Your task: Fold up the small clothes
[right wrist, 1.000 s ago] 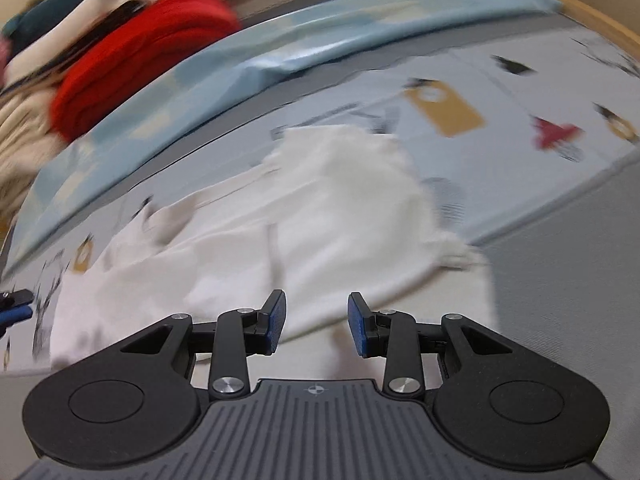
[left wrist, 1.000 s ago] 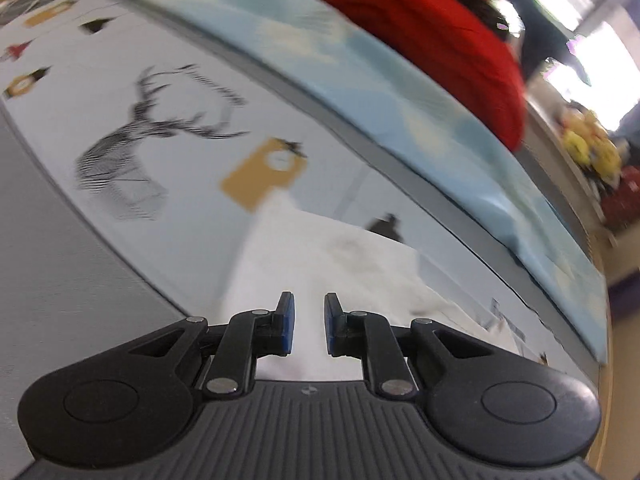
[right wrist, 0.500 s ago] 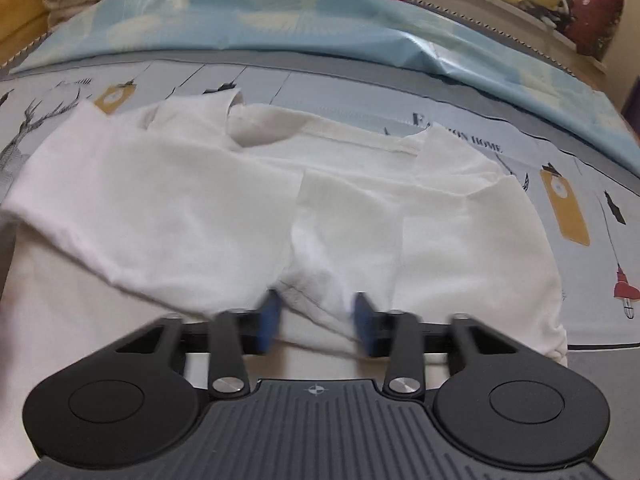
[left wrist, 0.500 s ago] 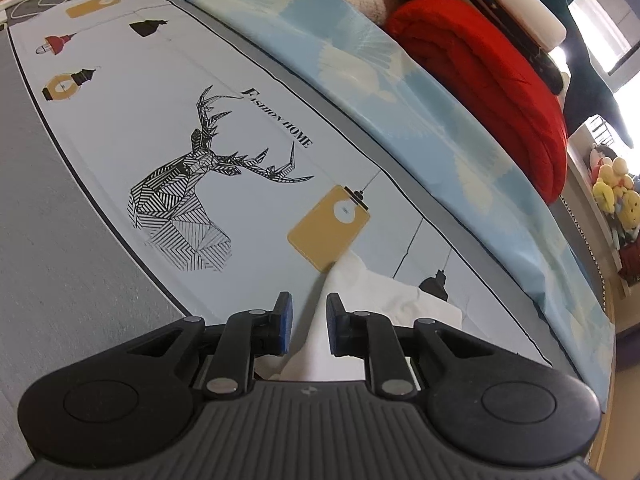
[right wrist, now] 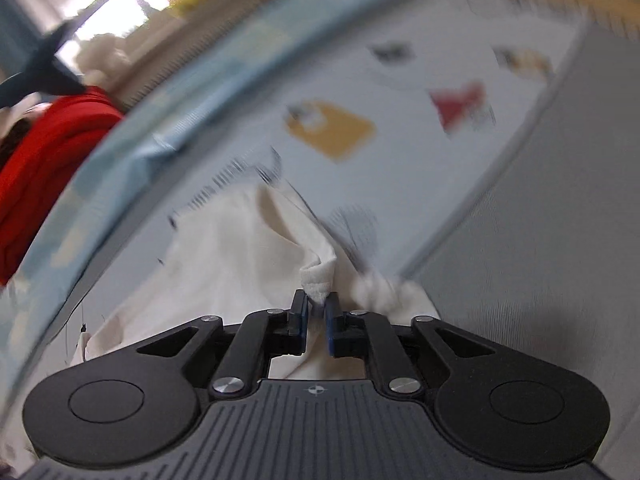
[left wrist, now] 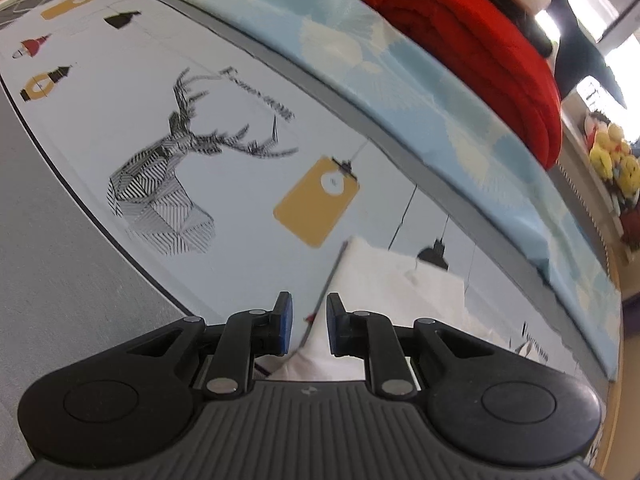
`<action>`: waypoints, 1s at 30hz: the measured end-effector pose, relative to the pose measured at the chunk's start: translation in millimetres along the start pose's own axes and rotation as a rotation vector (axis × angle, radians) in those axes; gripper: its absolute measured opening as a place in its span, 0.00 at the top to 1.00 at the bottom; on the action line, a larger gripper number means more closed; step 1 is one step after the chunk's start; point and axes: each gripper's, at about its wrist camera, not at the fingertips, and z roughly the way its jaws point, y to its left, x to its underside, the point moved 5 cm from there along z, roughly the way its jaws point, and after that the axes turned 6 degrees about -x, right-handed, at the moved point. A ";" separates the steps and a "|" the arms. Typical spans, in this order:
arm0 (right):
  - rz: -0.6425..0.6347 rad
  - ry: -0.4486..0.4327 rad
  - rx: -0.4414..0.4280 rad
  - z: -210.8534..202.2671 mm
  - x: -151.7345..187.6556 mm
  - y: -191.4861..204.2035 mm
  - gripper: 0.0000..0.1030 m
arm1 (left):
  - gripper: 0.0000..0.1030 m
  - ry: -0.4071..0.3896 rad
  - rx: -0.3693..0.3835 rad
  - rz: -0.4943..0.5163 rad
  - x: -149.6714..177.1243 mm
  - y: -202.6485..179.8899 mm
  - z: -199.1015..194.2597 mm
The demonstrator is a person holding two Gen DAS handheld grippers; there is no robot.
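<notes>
A small white garment (left wrist: 384, 280) lies on a printed mat, its left edge running under my left gripper (left wrist: 309, 320). That gripper's blue pads stand a little apart, with the cloth's edge below the gap and no pad pressing on it. In the blurred right wrist view the same white garment (right wrist: 232, 248) spreads to the left. My right gripper (right wrist: 316, 312) is closing, and a bunched fold of the hem (right wrist: 318, 276) is pinched between its pads and sticks up above them.
The light printed mat (left wrist: 248, 264) carries a deer drawing (left wrist: 160, 184) and a yellow tag picture (left wrist: 316, 208). Behind it run a pale blue blanket (left wrist: 400, 80) and folded red knitwear (left wrist: 472, 48). Plush toys (left wrist: 612, 156) sit far right. Grey cover (right wrist: 540, 240) flanks the mat.
My right gripper has swung from over the middle of the spread garment to its right edge, rolled, and closed on a fold of hem. The left gripper has drifted slightly; its gap is unchanged.
</notes>
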 end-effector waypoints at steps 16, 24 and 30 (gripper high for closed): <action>0.033 0.010 0.052 0.1 -11.9 -17.3 0.88 | 0.77 0.181 -0.121 0.238 55.4 -4.8 57.1; -0.093 -0.185 -0.074 -28.7 -28.1 10.5 0.73 | 0.77 0.118 -0.036 0.287 55.4 -21.2 44.0; -0.009 0.030 -0.024 10.3 -15.6 -17.0 0.74 | 0.79 0.156 -0.067 0.285 61.7 -15.3 47.9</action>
